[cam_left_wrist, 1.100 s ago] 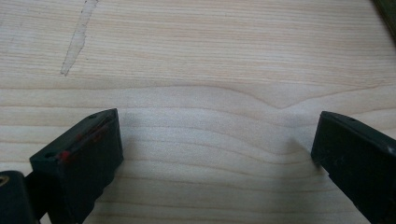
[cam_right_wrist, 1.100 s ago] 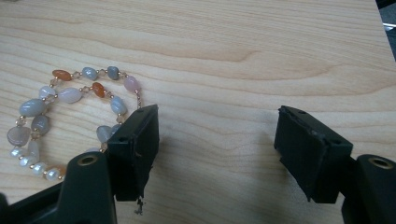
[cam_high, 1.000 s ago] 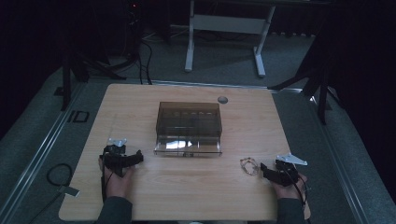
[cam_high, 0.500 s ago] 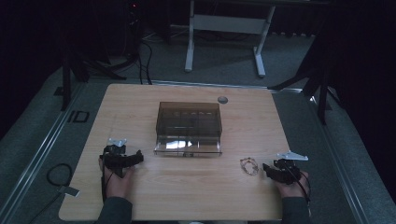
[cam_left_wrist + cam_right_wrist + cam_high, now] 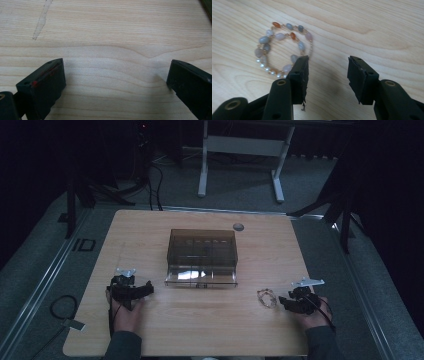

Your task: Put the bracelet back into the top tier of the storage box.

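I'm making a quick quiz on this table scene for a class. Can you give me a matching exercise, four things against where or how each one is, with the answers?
Things:
1. beaded bracelet
2. smoky clear box
3. left gripper
4. right gripper

Places or states:
A. middle of the wooden table
B. open over bare wood, near the table's front left
C. lying in a loop on the wood, just off one jaw tip
D. open at the table's front right, beside the beads

Pairs: 1-C, 2-A, 3-B, 4-D
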Demonstrator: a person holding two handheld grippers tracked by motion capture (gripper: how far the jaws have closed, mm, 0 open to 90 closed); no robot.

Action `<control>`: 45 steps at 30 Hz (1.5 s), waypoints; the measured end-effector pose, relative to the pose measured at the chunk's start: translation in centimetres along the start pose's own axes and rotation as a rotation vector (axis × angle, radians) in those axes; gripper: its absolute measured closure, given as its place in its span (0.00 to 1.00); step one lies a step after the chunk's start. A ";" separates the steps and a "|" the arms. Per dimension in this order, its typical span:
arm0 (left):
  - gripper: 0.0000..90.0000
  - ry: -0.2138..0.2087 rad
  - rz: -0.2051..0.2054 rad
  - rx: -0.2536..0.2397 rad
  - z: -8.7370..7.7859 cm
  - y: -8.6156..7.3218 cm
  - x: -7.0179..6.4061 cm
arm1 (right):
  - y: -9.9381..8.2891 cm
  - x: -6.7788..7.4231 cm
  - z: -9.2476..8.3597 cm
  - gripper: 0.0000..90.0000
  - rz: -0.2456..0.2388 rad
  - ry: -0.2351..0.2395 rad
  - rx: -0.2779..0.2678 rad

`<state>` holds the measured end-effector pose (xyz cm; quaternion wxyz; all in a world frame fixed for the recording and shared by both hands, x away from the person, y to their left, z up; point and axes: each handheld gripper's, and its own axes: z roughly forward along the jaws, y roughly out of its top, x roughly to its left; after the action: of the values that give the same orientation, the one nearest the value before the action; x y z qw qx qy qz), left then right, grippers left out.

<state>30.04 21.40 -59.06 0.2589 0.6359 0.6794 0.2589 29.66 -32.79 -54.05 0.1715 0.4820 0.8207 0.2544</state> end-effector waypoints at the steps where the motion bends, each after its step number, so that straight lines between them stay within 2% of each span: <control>1: 0.02 0.000 -0.002 -0.002 0.0 0.0 0.0 | 0.2 0.0 -0.1 0.57 -0.003 0.005 0.005; 12: 0.02 0.000 -0.003 -0.002 0.0 0.0 0.0 | 1.9 0.4 -0.5 0.60 -0.085 0.050 0.056; 33: 0.02 0.000 -0.001 0.000 0.0 0.0 0.0 | 3.4 1.1 -0.5 0.65 -0.134 0.078 0.141; 45: 0.02 0.000 -0.001 0.000 0.0 0.0 0.0 | 4.4 1.9 -0.4 0.66 -0.192 0.086 0.179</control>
<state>30.04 21.39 -59.06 0.2593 0.6354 0.6798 0.2586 31.65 -29.45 -51.25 0.1160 0.4032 0.8890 0.1832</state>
